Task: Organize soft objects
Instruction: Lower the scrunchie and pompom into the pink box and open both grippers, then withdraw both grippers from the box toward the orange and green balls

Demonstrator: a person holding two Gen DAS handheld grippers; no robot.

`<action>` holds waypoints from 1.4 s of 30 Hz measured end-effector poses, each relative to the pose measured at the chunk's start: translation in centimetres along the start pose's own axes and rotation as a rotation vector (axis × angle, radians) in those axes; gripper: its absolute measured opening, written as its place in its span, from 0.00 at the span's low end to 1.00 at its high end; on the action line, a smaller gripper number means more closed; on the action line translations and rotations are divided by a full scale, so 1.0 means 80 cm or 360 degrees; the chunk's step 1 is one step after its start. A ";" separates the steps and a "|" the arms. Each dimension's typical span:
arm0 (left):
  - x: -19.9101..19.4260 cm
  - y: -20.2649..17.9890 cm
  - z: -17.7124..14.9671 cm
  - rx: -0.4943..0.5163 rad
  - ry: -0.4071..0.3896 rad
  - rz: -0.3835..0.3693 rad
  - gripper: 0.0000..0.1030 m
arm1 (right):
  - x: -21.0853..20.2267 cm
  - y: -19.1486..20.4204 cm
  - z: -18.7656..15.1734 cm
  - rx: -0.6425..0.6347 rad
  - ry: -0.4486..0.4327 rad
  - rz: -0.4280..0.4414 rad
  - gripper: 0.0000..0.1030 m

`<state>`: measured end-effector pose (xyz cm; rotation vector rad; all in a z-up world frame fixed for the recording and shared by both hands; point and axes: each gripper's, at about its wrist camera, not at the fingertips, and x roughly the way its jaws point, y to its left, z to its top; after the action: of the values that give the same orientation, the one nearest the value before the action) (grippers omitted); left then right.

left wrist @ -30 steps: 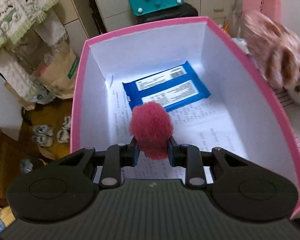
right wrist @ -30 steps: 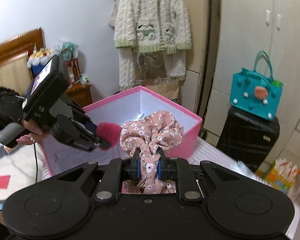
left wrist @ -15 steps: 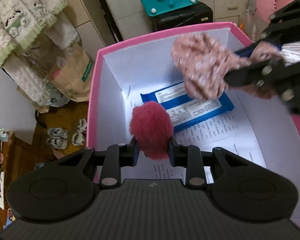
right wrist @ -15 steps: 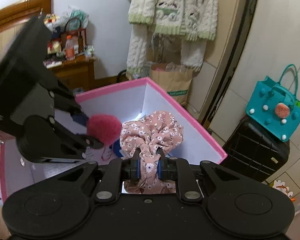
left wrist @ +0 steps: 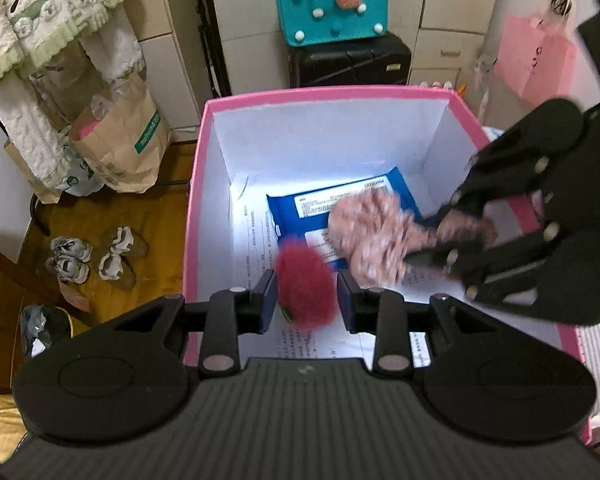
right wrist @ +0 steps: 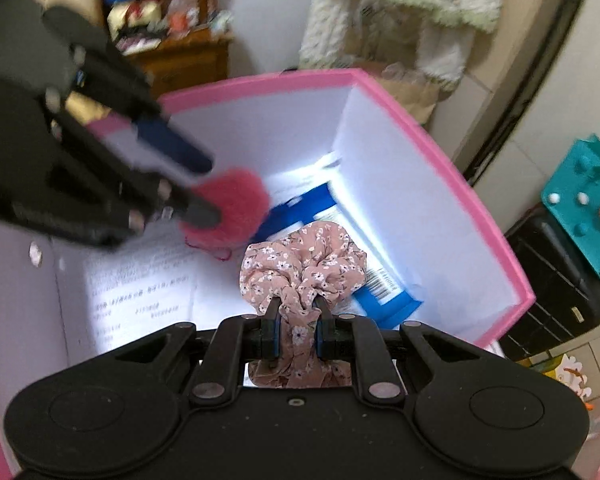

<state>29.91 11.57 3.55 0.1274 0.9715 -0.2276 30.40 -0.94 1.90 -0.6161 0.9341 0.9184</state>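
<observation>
Inside the tall pink cardboard box with white walls (left wrist: 196, 208), a flat blue wipes packet (left wrist: 300, 208) is already lying on the floor. Above that floor, the left gripper (left wrist: 305, 296) is opening its jaws around the fluffy red pompom (left wrist: 306, 284), which seems to be dropping free. The right gripper (right wrist: 296, 336) is clamping the crumpled pink floral fabric scrunchie (right wrist: 300, 264), hanging above the packet, not yet released.
</observation>
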 end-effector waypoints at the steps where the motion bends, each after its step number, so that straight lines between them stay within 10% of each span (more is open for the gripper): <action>1: -0.003 0.002 -0.001 -0.0006 -0.0010 0.0000 0.31 | 0.001 0.001 0.002 -0.0004 0.0013 0.0040 0.18; 6: -0.011 0.006 -0.005 -0.0020 -0.0033 -0.0003 0.31 | 0.012 0.010 0.006 -0.0037 0.0050 0.0227 0.18; 12: -0.020 0.001 -0.013 -0.0023 -0.0054 -0.0028 0.31 | 0.015 0.021 0.008 -0.0105 0.0052 0.0088 0.22; 20: -0.046 -0.014 -0.024 0.0010 -0.0090 -0.0013 0.40 | -0.042 0.016 -0.008 0.0014 -0.0125 0.0002 0.55; 31: -0.107 -0.036 -0.048 0.0038 -0.0197 -0.0032 0.46 | -0.155 0.003 -0.071 0.0384 -0.0387 0.0125 0.55; 42: -0.161 -0.102 -0.053 0.0155 -0.0240 -0.0041 0.52 | -0.222 0.009 -0.125 0.0514 -0.0517 -0.0041 0.55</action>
<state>17.51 6.28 11.84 0.1845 0.8128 -0.3038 20.75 -15.34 12.64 -0.1945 0.7566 0.7933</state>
